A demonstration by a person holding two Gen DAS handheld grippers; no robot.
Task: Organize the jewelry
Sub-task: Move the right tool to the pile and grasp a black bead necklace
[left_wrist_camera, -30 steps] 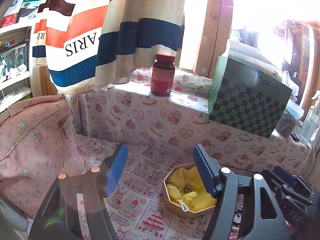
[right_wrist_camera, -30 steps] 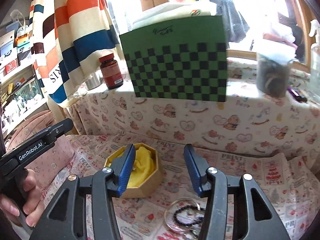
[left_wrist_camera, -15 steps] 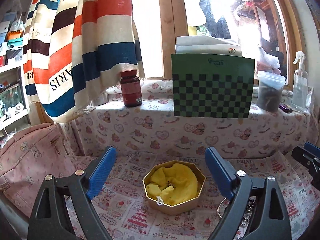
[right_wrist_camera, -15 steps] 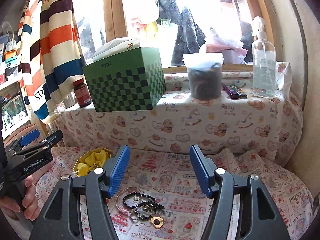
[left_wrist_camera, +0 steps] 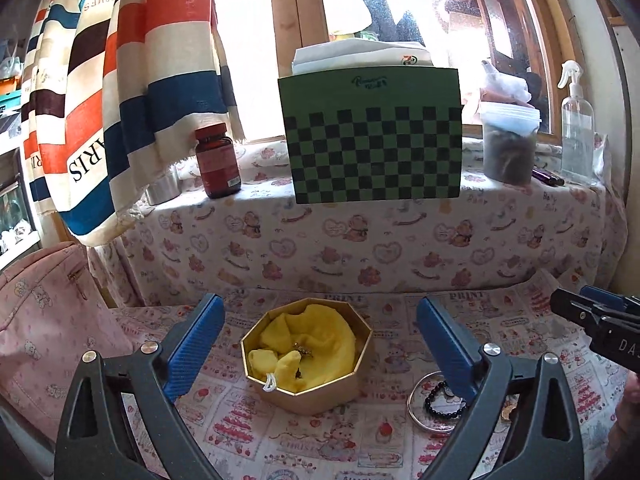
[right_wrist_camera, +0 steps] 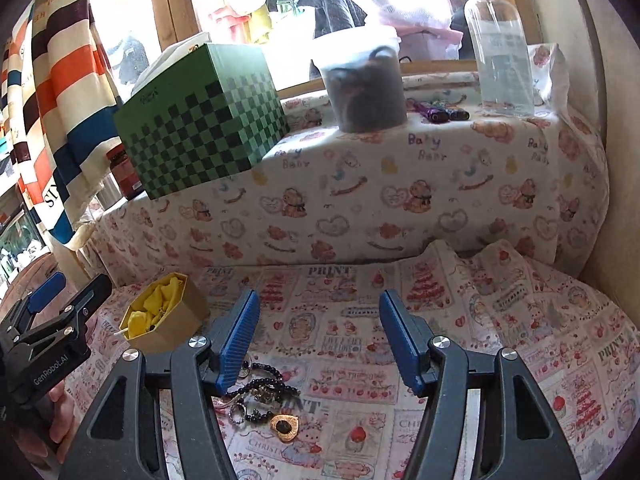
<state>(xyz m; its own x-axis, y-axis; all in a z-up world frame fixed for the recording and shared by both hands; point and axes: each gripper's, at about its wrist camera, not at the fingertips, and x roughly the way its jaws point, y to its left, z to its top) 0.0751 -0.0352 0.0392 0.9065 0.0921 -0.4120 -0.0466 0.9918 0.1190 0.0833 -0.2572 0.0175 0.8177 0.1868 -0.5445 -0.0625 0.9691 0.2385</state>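
Observation:
A gold octagonal box [left_wrist_camera: 316, 384] lined with yellow cloth [left_wrist_camera: 320, 342] sits on the printed tablecloth; a small piece of jewelry lies on the cloth. It also shows in the right wrist view [right_wrist_camera: 168, 324]. My left gripper [left_wrist_camera: 318, 340] is open and empty, above and in front of the box. A pile of jewelry lies right of the box: a black bead bracelet [right_wrist_camera: 264, 388], a silver bangle [left_wrist_camera: 420, 412], a gold heart pendant [right_wrist_camera: 285, 426]. My right gripper [right_wrist_camera: 320, 340] is open and empty, just above the pile.
A raised ledge behind holds a green checkered tissue box [left_wrist_camera: 374, 148], a red-brown jar [left_wrist_camera: 218, 160], a lidded tub [right_wrist_camera: 366, 84] and a clear spray bottle [right_wrist_camera: 502, 48]. A striped curtain [left_wrist_camera: 132, 80] hangs left. A pink bag [left_wrist_camera: 44, 328] lies at the left.
Both grippers have swung to the right. The left one is now centred on the box. The right one has come lower and closer over the jewelry pile.

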